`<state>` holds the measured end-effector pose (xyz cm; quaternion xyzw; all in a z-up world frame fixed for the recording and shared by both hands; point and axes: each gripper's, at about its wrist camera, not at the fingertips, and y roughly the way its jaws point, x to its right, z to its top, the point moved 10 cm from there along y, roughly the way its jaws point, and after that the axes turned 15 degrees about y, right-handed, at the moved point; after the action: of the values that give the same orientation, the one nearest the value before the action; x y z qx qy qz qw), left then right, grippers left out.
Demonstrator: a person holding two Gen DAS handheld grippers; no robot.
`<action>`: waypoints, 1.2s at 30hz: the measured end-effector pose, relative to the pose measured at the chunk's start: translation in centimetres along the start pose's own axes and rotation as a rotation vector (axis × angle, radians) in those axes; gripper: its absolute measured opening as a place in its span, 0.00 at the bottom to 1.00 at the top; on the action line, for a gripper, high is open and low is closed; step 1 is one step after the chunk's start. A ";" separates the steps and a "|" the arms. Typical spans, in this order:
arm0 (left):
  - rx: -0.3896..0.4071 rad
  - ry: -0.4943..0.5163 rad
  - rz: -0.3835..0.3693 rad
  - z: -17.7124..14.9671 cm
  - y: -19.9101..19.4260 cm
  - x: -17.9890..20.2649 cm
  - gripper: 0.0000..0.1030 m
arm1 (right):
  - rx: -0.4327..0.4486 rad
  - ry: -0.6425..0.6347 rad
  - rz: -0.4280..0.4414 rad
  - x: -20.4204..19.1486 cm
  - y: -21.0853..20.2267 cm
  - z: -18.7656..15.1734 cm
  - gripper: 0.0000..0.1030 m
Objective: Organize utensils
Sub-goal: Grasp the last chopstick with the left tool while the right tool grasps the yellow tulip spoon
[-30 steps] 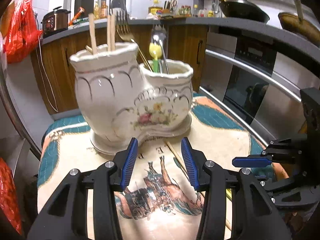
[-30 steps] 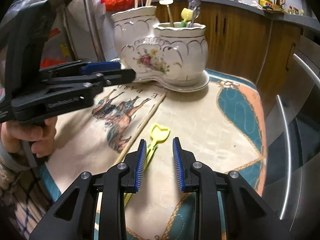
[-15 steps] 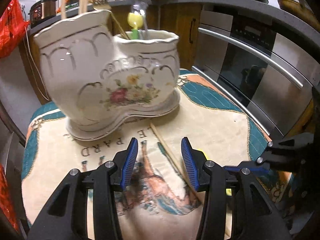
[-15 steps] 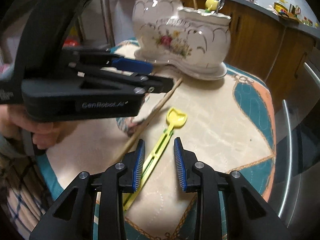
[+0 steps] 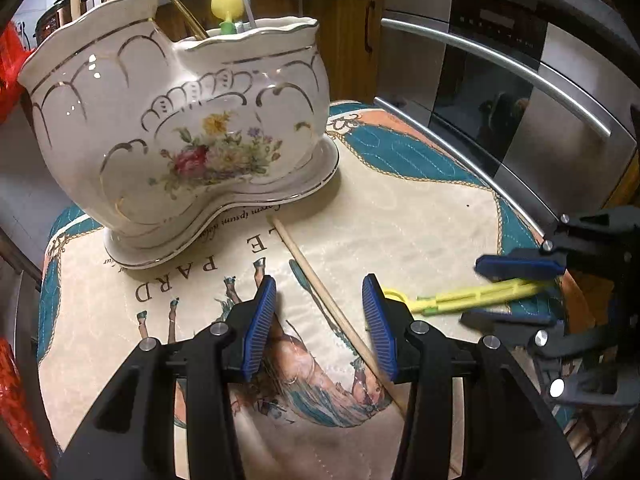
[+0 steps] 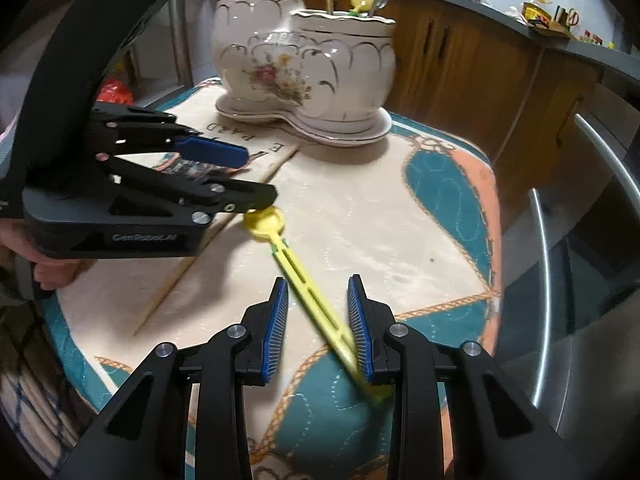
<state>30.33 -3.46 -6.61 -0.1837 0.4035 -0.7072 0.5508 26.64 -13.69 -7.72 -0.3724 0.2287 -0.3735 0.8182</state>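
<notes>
A white floral ceramic holder with two cups stands at the back of the mat; it also shows in the right wrist view and holds chopsticks, forks and a yellow utensil. A wooden chopstick lies on the mat between the open jaws of my left gripper. A yellow plastic utensil lies on the mat with its handle between the open jaws of my right gripper; it also shows in the left wrist view. The left gripper hovers over the utensil's head.
A quilted mat with a horse print covers the small table. A steel oven front with long handles stands close on the right. Wooden cabinets and a cluttered counter lie behind. A red bag hangs at the left.
Both grippers have moved lower and closer to the mat. The right gripper has opened wider around the yellow utensil's handle. The left gripper now straddles the chopstick.
</notes>
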 end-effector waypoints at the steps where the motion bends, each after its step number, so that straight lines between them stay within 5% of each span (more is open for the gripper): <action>1: -0.002 0.004 0.001 -0.1 0.0 0.0 0.44 | -0.002 0.000 0.003 0.3 0.3 0.1 0.31; 5: -0.016 -0.001 0.001 -0.3 0.1 -0.4 0.42 | -0.022 -0.055 -0.005 -0.8 0.4 0.2 0.26; 7: -0.021 -0.017 -0.021 -0.8 0.3 -0.7 0.39 | -0.043 -0.094 -0.013 -1.9 0.6 0.2 0.16; 13: -0.030 -0.024 -0.035 -1.8 -0.1 -2.3 0.15 | -0.106 -0.082 -0.024 -2.1 0.5 -0.2 0.10; 28: -0.070 0.019 -0.135 -5.2 -2.9 -2.0 0.16 | -0.483 -0.105 -0.042 -2.3 2.4 0.5 0.11; 36: -0.114 0.045 -0.156 -5.1 -2.7 -1.7 0.16 | -0.490 -0.053 -0.008 -2.0 2.3 0.2 0.11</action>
<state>25.59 0.21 -7.36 -0.2296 0.4398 -0.7278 0.4735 26.51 -11.00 -9.17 -0.5704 0.2892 -0.3004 0.7076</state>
